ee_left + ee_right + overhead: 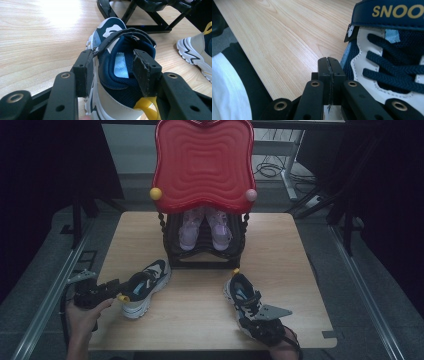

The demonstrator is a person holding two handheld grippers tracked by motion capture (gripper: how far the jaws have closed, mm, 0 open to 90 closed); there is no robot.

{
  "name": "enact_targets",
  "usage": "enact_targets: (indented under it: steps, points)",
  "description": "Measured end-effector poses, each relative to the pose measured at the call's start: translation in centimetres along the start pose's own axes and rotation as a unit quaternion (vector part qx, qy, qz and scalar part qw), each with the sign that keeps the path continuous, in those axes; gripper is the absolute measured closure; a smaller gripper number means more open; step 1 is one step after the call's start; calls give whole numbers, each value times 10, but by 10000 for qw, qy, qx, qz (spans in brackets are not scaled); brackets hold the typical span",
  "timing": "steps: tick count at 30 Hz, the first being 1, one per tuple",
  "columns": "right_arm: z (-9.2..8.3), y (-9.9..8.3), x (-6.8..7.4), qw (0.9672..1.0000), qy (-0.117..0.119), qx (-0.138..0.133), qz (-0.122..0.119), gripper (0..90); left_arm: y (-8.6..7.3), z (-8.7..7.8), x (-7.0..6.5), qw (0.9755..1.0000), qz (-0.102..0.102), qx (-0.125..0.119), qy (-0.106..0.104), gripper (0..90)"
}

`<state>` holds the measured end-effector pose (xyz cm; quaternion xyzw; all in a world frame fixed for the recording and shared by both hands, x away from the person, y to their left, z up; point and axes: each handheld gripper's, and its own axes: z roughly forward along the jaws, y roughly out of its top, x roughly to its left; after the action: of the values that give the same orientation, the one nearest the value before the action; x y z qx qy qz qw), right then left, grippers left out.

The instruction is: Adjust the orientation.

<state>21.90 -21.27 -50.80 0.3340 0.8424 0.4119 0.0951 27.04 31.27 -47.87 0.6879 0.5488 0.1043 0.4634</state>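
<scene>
Item 1: left shoe, navy and white, on the worktop just in front of the rack, toe toward it. My left tool has it at the heel: in the left gripper view the two pads straddle the collar, one outside, one inside the opening, with the yellow pull loop below. The pads look to be pressing on the collar, so I log this as a grasp.

Item 2: right shoe, same pattern, on the worktop near my edge, well apart from the first. My right tool is clenched with its pads together and nothing between them, just beside the shoe's laced side; whether it touches the shoe I cannot tell.

Item 3: black rack with a red top, at the far middle of the worktop. A pink pair already stands on its shelf.

Status, as I judge it: storing the navy pair is at an early stage. One shoe is gripped but not lifted; the other is not yet taken. Both remain to be carried to the rack.
</scene>
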Motion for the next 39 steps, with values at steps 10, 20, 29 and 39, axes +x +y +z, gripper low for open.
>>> enact_targets:
  steps: [10,20,29,39]
  points:
    - [-10,-7,-8,9998,-184,38,64,897,-1,0,1,10000,-29,-32,31,521]
    - [-26,-18,-30,9983,-469,53,331,897,-1,0,2,10000,-57,-38,19,521]
    - [-39,-30,-56,9949,-781,23,645,897,-1,0,3,10000,-78,-37,9,521]
    - [-43,-37,-75,9908,-1019,-60,893,897,-1,1,2,10000,-88,-32,23,521]
